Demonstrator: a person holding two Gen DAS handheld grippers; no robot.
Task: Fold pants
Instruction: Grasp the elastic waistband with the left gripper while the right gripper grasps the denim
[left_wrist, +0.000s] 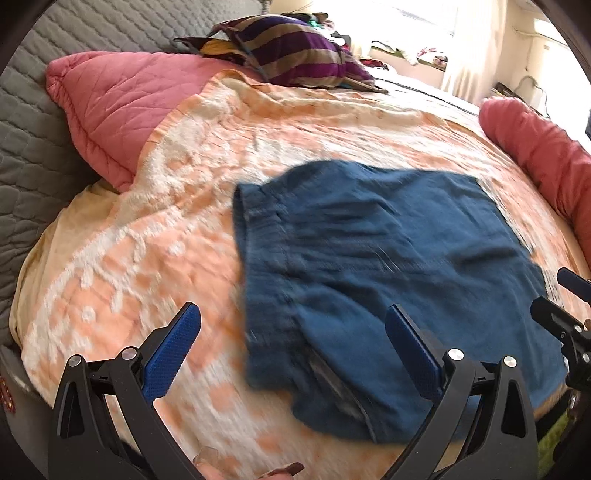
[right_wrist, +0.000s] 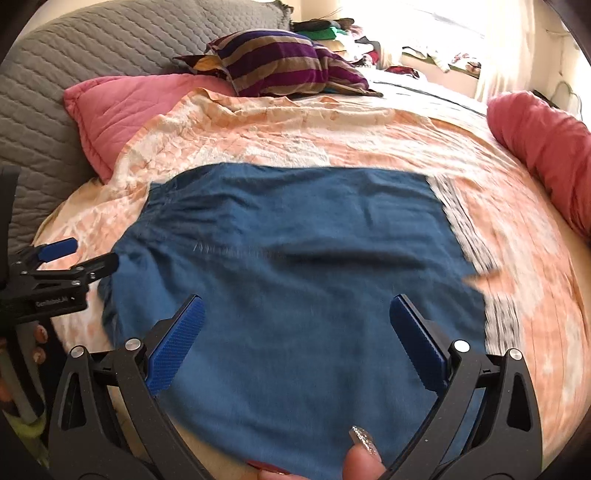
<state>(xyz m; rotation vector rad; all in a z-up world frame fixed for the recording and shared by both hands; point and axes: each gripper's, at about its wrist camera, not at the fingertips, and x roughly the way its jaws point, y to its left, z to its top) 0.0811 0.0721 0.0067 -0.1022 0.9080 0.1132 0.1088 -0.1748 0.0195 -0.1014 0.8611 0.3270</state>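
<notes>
The pants (right_wrist: 288, 266) lay flat on the bed, on an orange-and-white blanket (right_wrist: 369, 125), folded into a blue block near the bed's near edge, the gathered waistband toward the left side. Both views were smeared by motion blur, so fine creases could not be read.

The left tool (left_wrist: 291, 339) hung above the pants' left edge with its blue-padded fingers (left_wrist: 173, 354) spread wide and nothing between them. The right tool (right_wrist: 295, 332) hung over the near middle of the pants, its fingers likewise spread wide and empty. A fingertip with a glittery nail (right_wrist: 364, 439) showed at the bottom of the right wrist view.

In the right wrist view the left tool appeared at the left edge, just beside the pants' waistband end.

A pink pillow (left_wrist: 118, 118) leaned at the bed's far left corner against a grey quilted headboard (left_wrist: 33, 140). A striped cushion (left_wrist: 291, 51) sat at the far edge, and a red bolster (left_wrist: 543, 155) lay along the right edge. No containers were visible.
</notes>
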